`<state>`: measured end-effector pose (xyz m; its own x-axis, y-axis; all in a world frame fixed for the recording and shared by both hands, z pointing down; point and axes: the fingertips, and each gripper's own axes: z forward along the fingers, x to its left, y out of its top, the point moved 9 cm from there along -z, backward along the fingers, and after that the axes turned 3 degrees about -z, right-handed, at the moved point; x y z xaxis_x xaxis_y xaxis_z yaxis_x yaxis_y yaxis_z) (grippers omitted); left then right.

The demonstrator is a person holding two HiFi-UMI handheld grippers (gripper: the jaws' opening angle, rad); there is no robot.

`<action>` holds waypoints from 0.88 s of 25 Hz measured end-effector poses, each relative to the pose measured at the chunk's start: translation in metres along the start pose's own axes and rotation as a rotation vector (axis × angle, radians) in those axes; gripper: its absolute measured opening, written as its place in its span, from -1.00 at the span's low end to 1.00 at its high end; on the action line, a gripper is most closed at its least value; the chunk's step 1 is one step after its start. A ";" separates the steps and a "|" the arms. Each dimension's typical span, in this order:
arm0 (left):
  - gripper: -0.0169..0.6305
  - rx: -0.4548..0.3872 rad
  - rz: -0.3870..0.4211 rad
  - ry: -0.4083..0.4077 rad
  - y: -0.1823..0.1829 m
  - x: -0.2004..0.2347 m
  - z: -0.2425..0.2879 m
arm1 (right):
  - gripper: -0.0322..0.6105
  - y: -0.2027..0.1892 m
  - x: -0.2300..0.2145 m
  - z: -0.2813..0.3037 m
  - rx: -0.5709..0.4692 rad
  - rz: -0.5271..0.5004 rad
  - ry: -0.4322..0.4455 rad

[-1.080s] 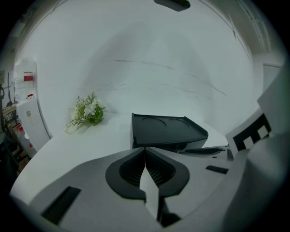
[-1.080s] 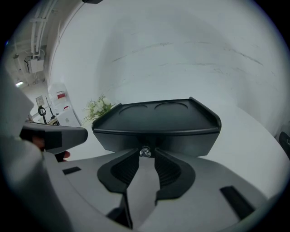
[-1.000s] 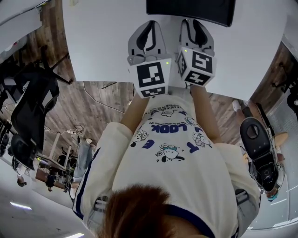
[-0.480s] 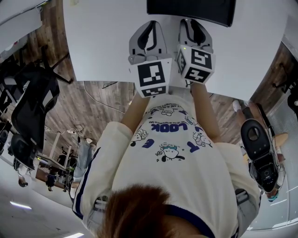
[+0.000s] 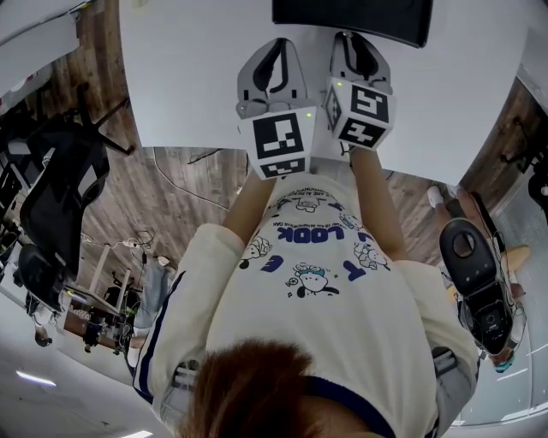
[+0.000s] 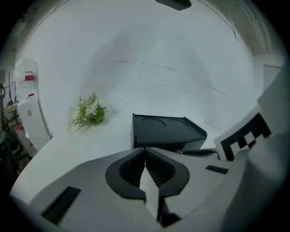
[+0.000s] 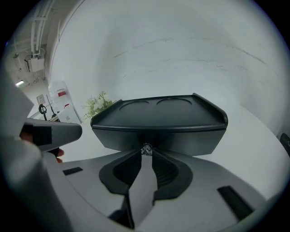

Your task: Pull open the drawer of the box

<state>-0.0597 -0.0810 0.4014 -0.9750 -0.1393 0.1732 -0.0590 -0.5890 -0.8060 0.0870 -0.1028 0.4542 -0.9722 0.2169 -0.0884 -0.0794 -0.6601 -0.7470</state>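
Over the last second the right gripper (image 5: 358, 41) has advanced a small amount across the tabletop (image 5: 188, 77) toward the box (image 5: 351, 19). Its marker cube (image 5: 360, 111) now sits slightly higher in the head view and has turned a little. The advance ends with the fingers (image 7: 129, 170) closed either side of the drawer knob (image 7: 146, 149).

White table (image 5: 180, 68), green sprig with white flowers (image 6: 88, 112) lying on it, black office chair (image 5: 64, 192), wooden floor (image 5: 184, 201)
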 end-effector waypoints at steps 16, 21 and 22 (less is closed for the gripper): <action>-0.90 -0.017 -0.009 0.004 -0.002 -0.010 -0.015 | -0.63 -0.009 0.000 -0.015 0.012 -0.007 0.015; -0.90 -0.023 -0.010 0.012 -0.009 -0.007 -0.022 | -0.63 -0.019 0.004 -0.018 0.015 -0.012 0.017; -0.90 -0.024 -0.011 0.013 -0.010 -0.006 -0.023 | -0.63 -0.020 0.005 -0.019 0.017 -0.012 0.017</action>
<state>-0.0586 -0.0555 0.3956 -0.9769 -0.1229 0.1750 -0.0745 -0.5714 -0.8173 0.0877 -0.0746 0.4564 -0.9671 0.2375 -0.0909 -0.0951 -0.6693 -0.7369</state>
